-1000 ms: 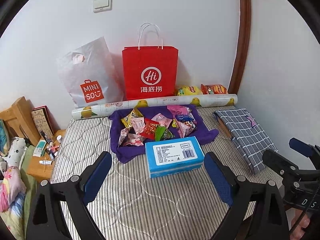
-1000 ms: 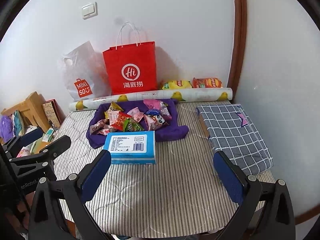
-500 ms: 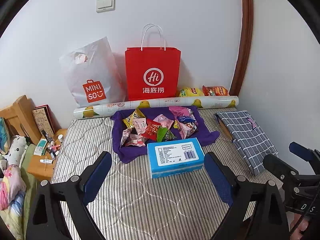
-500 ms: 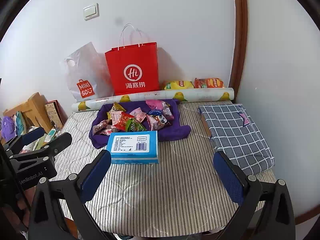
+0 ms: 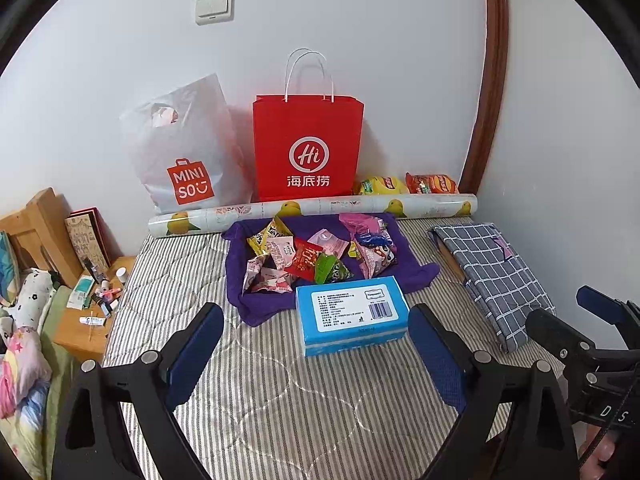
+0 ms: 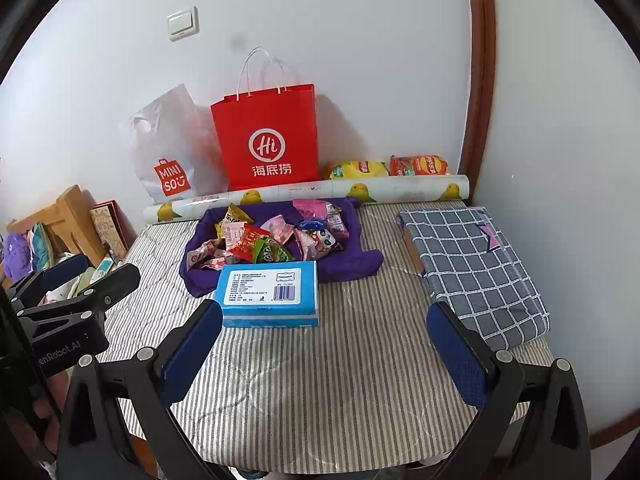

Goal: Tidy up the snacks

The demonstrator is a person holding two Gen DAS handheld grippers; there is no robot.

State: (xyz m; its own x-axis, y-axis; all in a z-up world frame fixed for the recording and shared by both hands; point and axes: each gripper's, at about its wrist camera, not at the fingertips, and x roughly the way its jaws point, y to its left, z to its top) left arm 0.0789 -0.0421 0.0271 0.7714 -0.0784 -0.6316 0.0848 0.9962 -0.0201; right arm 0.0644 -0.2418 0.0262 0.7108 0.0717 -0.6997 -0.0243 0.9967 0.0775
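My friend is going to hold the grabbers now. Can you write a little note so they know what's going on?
Left gripper: open, holding nothing, hovering over the striped mattress.
Right gripper: open, holding nothing, beside the left one.
Snacks: a heap of small snack packets lies on the purple cloth. The blue box sits on the mattress at the cloth's near edge. A yellow chip bag and an orange chip bag lie by the wall behind the patterned roll.
Done: nothing looks sorted yet.
Left: pick up and organize all the snacks.
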